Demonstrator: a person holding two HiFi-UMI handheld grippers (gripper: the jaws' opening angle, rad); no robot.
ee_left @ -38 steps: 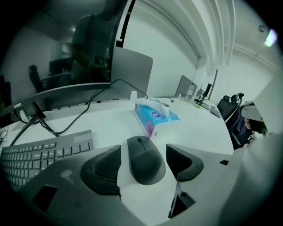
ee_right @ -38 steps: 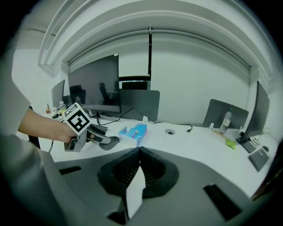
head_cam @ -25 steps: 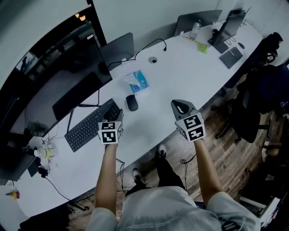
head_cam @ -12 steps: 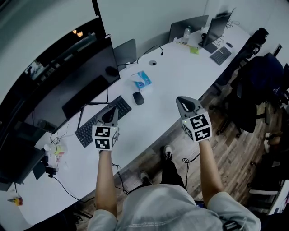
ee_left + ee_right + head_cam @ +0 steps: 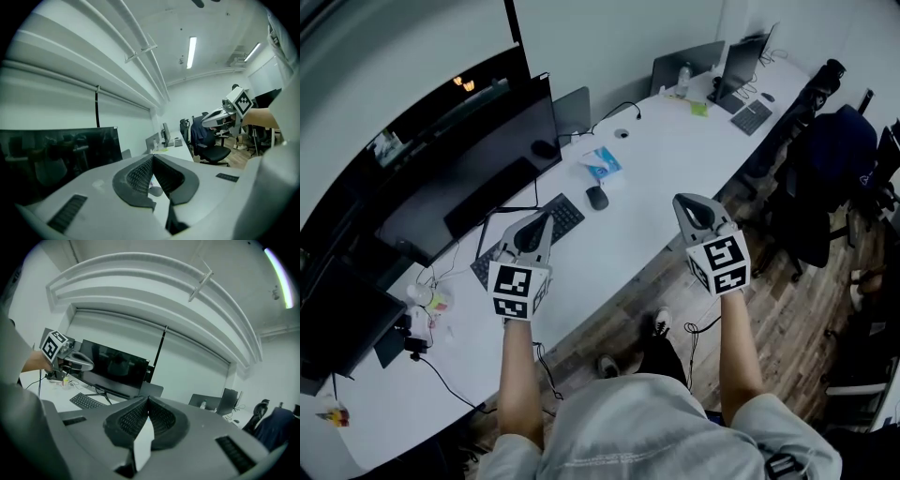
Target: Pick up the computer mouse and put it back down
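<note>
Both forearms are bare and reach forward from the body, roughly side by side and held up off the counter (image 5: 675,155). The marker cubes face up towards the head camera.

The left tool (image 5: 546,216) hangs above the black keyboard (image 5: 568,212), with its nose towards the monitor (image 5: 459,159) behind that keyboard. In the left gripper view its ribbed pads (image 5: 140,176) meet at the tips, so the left tool (image 5: 152,157) is closed with nothing gripped. A narrow slit below the tips shows white counter and a small grey rounded shape, possibly the mouse, though it is too blurred to be sure.

The right tool (image 5: 680,200) is well apart from the keyboard, out past the counter's near edge and over the wooden floor (image 5: 787,319). In the right gripper view its pads (image 5: 161,420) also touch at the tips, and only a sliver of white counter shows behind them. The right tool (image 5: 148,398) is therefore closed and empty too.

Each gripper view catches the other tool held level in the air, the right tool (image 5: 206,123) in one and the left tool (image 5: 90,365) in the other.

The computer mouse (image 5: 597,197) lies on the counter just beside the keyboard's right end, touched by neither tool. A blue-and-white packet (image 5: 602,164) sits just beyond the mouse, farther from the keyboard. A dark office chair (image 5: 825,178) stands far off to the keyboard's right, clear of the counter.
</note>
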